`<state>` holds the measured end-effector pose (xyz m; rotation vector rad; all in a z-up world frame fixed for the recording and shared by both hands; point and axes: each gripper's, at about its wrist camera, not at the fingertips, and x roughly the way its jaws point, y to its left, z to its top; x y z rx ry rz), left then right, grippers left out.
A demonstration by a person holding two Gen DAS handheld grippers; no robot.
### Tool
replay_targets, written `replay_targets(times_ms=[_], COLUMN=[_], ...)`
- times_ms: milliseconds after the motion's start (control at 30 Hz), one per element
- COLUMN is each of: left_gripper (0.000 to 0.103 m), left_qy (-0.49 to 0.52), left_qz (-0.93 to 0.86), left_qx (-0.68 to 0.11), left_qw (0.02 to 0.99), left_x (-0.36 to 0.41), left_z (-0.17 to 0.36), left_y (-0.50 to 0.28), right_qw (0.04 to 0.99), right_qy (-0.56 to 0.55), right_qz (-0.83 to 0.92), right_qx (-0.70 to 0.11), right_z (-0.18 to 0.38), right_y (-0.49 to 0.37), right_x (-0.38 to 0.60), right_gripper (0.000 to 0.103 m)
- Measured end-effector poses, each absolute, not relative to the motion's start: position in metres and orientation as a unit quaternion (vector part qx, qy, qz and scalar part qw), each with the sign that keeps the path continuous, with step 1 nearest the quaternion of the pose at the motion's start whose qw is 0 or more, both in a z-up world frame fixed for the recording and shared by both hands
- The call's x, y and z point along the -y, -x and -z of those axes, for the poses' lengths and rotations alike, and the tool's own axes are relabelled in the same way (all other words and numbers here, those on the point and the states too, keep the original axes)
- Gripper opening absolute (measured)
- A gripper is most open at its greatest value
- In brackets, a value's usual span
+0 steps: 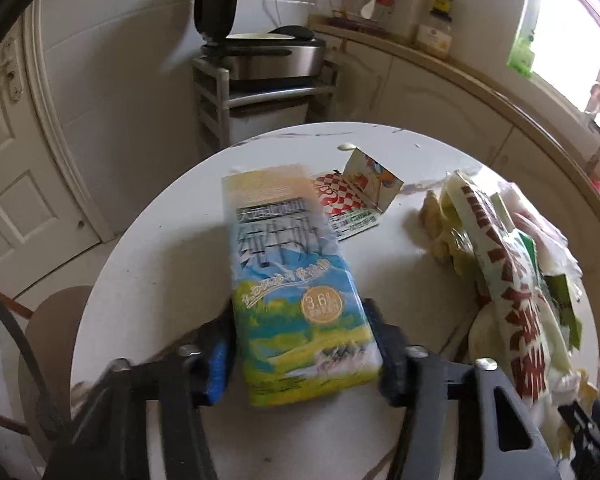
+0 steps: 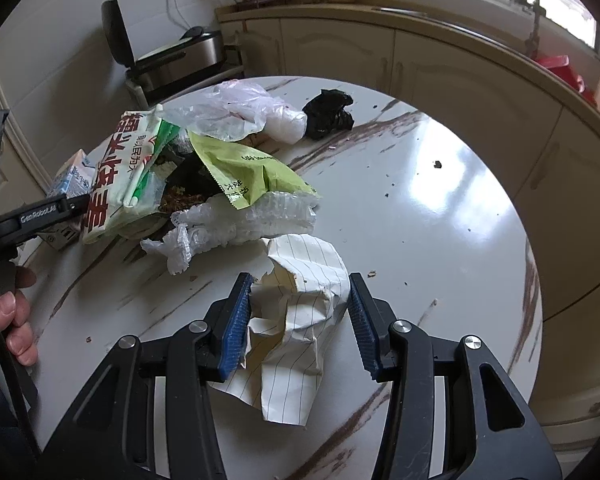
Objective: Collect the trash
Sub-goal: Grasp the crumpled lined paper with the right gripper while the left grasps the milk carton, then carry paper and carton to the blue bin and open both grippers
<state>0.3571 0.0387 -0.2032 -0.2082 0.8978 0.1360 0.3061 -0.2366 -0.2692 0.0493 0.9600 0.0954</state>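
My left gripper (image 1: 300, 340) is shut on a blue, green and yellow milk carton (image 1: 292, 280), held above the round white table (image 1: 160, 260). The carton also shows in the right wrist view (image 2: 70, 178), behind the left gripper's body (image 2: 36, 216). My right gripper (image 2: 298, 316) has its jaws on either side of a crumpled sheet of lined paper (image 2: 300, 312) on the table; both pads look to touch it. A heap of trash lies beyond: a red-lettered wrapper (image 2: 108, 184), a green packet (image 2: 244, 168), clear plastic (image 2: 244, 220), a thin bag (image 2: 240, 108).
A black crumpled bag (image 2: 328, 114) lies at the table's far side. A small folded carton (image 1: 360, 196) lies beyond the milk carton. A rice cooker (image 1: 268, 52) stands on a metal rack behind the table. Cabinets (image 2: 420, 64) curve around the right. Crumbs dot the marble-streaked tabletop (image 2: 440, 220).
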Motion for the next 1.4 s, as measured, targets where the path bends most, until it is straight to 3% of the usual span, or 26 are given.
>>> replay_targets(times_ms=[333, 667, 933, 1167, 1400], left_gripper=[0.044, 0.045, 0.045, 0.045, 0.045], left_qy=[0.048, -0.028, -0.053, -0.092, -0.146], left_qz=[-0.032, 0.020, 0.155, 0.306, 0.359], left_qx=[-0.403, -0.346, -0.329, -0.383, -0.460], left_qw=[0.913, 0.938, 0.930, 0.867, 0.799], left_x=[-0.056, 0.021, 0.126, 0.267, 0.375], left_z=[0.179, 0.140, 0.115, 0.145, 0.225], left_y=[-0.279, -0.195, -0.165, -0.158, -0.163], right_qw=[0.890, 0.902, 0.918, 0.904, 0.853], right_qy=[-0.050, -0.091, -0.138, -0.193, -0.265], right_qz=[-0.042, -0.045, -0.017, 0.086, 0.147], right_qx=[-0.451, -0.421, -0.372, -0.373, -0.425], right_z=[0.260, 0.241, 0.212, 0.233, 0.319], right_y=[-0.286, -0.260, -0.222, -0.177, -0.150], right_x=[0.255, 0.285, 0.350, 0.464, 0.562], right_gripper=[0.044, 0.044, 0.045, 0.045, 0.045])
